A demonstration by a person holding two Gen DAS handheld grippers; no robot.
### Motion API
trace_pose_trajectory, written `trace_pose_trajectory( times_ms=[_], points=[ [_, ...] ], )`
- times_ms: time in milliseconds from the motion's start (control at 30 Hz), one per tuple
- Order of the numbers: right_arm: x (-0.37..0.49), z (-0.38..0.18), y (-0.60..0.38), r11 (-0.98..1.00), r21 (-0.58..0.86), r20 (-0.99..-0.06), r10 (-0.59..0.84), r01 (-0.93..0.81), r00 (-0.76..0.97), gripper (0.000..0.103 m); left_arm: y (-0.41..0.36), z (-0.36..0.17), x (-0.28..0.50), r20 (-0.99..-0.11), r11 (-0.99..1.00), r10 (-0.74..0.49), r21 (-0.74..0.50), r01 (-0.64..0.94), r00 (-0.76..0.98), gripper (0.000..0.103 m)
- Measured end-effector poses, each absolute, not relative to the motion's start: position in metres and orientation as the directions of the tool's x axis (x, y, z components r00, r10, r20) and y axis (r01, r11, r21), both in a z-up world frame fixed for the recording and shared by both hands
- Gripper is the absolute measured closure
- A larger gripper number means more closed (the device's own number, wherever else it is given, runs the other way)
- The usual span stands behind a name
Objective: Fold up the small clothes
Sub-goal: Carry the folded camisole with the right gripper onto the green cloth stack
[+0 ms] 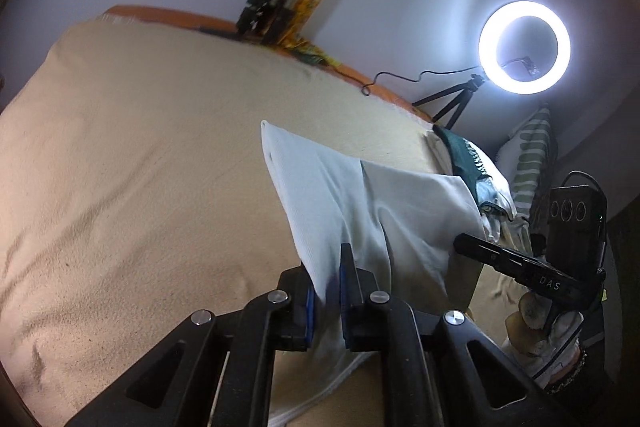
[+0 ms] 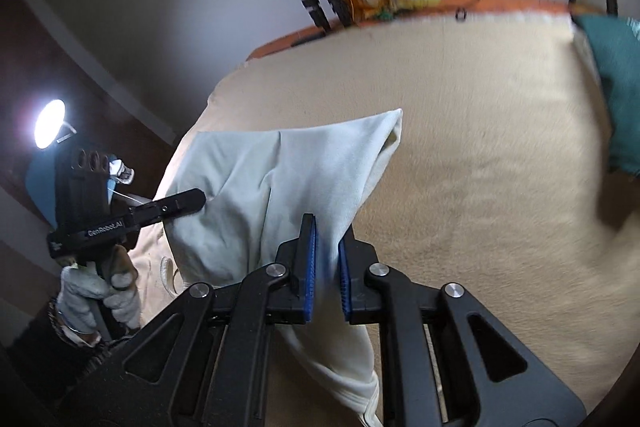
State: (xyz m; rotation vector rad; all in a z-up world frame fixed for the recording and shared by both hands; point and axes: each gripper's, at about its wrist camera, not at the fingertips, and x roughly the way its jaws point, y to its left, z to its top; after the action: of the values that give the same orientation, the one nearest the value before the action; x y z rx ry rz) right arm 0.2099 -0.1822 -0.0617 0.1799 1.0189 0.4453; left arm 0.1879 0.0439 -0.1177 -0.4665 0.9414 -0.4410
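A small white garment (image 1: 360,203) hangs stretched between my two grippers above a beige blanket (image 1: 140,167). My left gripper (image 1: 330,291) is shut on one edge of it, cloth pinched between the blue pads. My right gripper (image 2: 328,267) is shut on the other edge of the same white garment (image 2: 288,179). The right gripper shows in the left wrist view (image 1: 468,245), its tip at the cloth. The left gripper shows in the right wrist view (image 2: 196,199), also at the cloth. A free corner sticks up and away.
A lit ring light (image 1: 524,47) on a tripod stands beyond the bed's far edge. A green and white cloth pile (image 1: 468,163) lies at the blanket's far right; it shows in the right wrist view (image 2: 616,87). A striped pillow (image 1: 532,151) lies behind it.
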Motion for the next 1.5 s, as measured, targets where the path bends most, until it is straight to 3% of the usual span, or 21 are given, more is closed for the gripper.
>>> trace_pose_trajectory(
  times_ms=[333,1033,1500],
  points=[
    [0.190,-0.010,-0.246,0.923,0.297,-0.737,0.384,-0.243,0.556,0.092,-0.018,-0.077,0.201,-0.609,0.800,-0.591,-0.527,0.287,0.528,0.096],
    [0.193,0.058,-0.476,0.986,0.168,-0.709,0.112,0.013,0.696,0.092,-0.261,-0.051,0.289,-0.543,0.683,-0.729,-0.535,0.498,0.416,0.096],
    [0.270,0.043,-0.543,0.994,0.045,-0.720,-0.038,0.101,0.692,0.092,-0.345,-0.067,0.362,-0.580,0.747,-0.662,-0.461,0.478,0.475,0.096]
  ],
)
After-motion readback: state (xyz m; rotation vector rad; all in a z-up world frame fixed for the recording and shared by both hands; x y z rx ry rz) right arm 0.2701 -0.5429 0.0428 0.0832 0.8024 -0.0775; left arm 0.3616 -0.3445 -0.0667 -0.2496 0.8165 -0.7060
